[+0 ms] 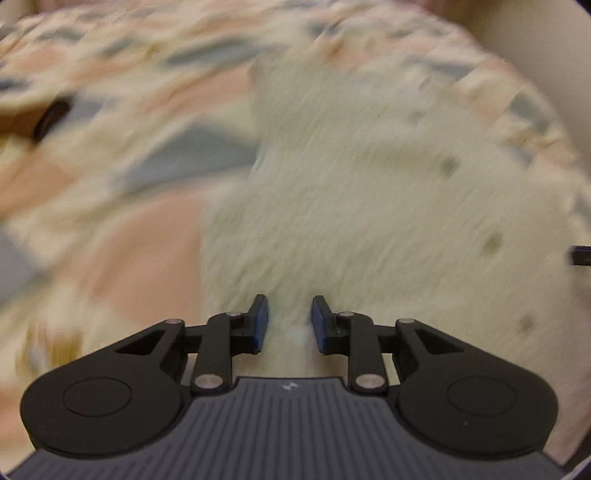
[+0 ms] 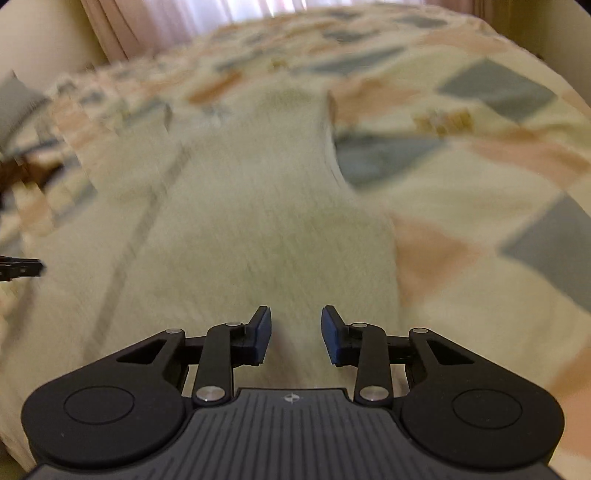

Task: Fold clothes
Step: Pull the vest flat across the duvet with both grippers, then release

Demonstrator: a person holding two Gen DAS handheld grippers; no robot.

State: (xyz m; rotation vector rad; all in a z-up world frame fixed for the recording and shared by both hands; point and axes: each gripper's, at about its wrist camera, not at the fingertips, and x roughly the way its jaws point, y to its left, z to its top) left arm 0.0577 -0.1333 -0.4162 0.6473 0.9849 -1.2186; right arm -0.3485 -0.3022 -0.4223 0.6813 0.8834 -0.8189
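Observation:
A cream fuzzy garment (image 1: 369,206) lies spread on a patterned bedspread (image 1: 110,236); it also shows in the right wrist view (image 2: 266,206). Both views are blurred. My left gripper (image 1: 290,321) is open, its blue-padded fingers apart just above the garment's near edge, with cloth showing in the gap. My right gripper (image 2: 295,332) is open over the garment's near edge, nothing pinched. The tip of the other gripper shows at the right edge of the left view (image 1: 580,254) and at the left edge of the right view (image 2: 20,267).
The bedspread (image 2: 480,184) has peach, grey-blue and cream patches and surrounds the garment. A curtain (image 2: 166,22) hangs beyond the bed's far side. A grey pillow (image 2: 14,103) lies at far left. A dark object (image 1: 51,116) lies on the bedspread at left.

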